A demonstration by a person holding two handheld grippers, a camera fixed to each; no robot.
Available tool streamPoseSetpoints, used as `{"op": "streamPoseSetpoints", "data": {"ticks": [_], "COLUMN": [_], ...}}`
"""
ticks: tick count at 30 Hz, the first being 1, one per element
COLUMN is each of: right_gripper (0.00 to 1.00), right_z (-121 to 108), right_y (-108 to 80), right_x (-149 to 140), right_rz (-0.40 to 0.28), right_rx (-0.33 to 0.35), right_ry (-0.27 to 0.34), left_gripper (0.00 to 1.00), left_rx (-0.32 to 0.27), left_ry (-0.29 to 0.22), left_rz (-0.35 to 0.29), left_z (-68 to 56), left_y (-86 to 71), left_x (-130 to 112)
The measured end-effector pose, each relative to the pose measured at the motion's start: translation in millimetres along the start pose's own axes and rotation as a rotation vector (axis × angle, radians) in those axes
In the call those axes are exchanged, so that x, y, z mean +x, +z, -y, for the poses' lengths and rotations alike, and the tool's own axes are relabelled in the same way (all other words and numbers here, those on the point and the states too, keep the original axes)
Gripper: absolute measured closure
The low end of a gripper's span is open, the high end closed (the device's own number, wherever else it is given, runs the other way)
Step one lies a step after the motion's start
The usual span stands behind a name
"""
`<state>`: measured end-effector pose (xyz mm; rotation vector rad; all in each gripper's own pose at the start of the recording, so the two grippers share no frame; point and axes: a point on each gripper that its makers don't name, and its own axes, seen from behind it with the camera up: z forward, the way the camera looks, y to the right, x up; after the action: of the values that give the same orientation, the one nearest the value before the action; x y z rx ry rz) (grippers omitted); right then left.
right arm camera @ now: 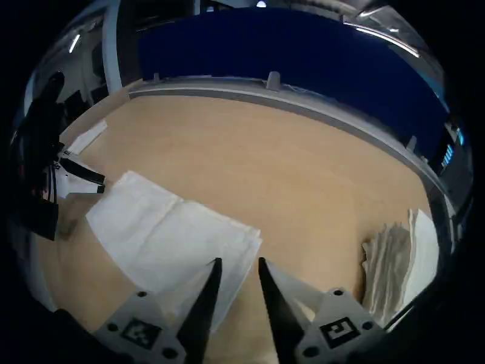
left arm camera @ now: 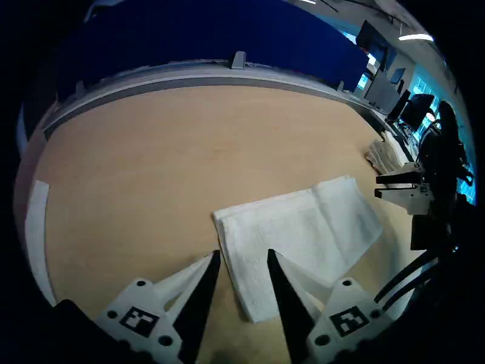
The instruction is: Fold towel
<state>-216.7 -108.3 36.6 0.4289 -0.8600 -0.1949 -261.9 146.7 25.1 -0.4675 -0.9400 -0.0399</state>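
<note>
Two grippers over one wooden table (left arm camera: 151, 158). Left gripper view: the left gripper (left arm camera: 242, 255) is at the bottom of the frame with its jaws moderately apart and nothing between them. The white towel (left arm camera: 303, 230), folded flat, lies on the table just ahead; its near left edge runs up through the gap, so one finger is over bare wood and the other over cloth. Can't tell if the tips touch the towel. The right gripper (left arm camera: 376, 187) comes in from the right edge, near the towel's far right corner, with a narrow gap between its fingers and nothing in it. A stack of cloths (left arm camera: 382, 155) sits behind it near the table's edge. A white strip (left arm camera: 36, 230) lies at the table's left edge, and a blue partition (left arm camera: 200, 30) stands along the back. Right gripper view: the right gripper (right arm camera: 239, 262) is at the bottom with its jaws slightly apart and gripping nothing. The towel (right arm camera: 163, 236) lies ahead and to the left; its near corner is under one finger and the other finger is over bare table (right arm camera: 273, 164). The left gripper (right arm camera: 103, 184) is at the far left, just beside the towel's far corner, with its fingers apart. The stack of cloths (right arm camera: 394, 267) is at the right, well apart from the towel. The white strip (right arm camera: 85, 136) and the partition (right arm camera: 291, 54) are at the back.
</note>
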Motion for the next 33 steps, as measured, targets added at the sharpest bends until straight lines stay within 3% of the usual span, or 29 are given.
{"op": "streamPoseSetpoints", "data": {"ticks": [2,5,17,33], "right_gripper": [0.16,0.11,0.1,0.1], "right_z": [0.1,-1.6,1.9,7.2], "right_y": [-1.2,-4.2,-18.3,-56.7], "right_x": [1.8,3.8,0.8,-30.5], "right_rz": [-0.011,-0.023,-0.036,-0.033], "right_rx": [-0.008,-0.021,-0.014,-0.028], "right_ry": [-0.006,-0.013,-0.001,0.007], "left_gripper": [0.18,0.05,0.05,0.05], "left_rx": [0.009,0.018,0.043,0.121], "left_ry": [0.012,0.029,0.024,-0.024], "left_rz": [-0.01,-0.02,-0.035,-0.038], "left_z": [1.4,2.2,4.9,15.6], "left_y": [-1.4,-4.5,-19.0,-81.3], "left_x": [1.6,3.2,1.3,-51.2]}}
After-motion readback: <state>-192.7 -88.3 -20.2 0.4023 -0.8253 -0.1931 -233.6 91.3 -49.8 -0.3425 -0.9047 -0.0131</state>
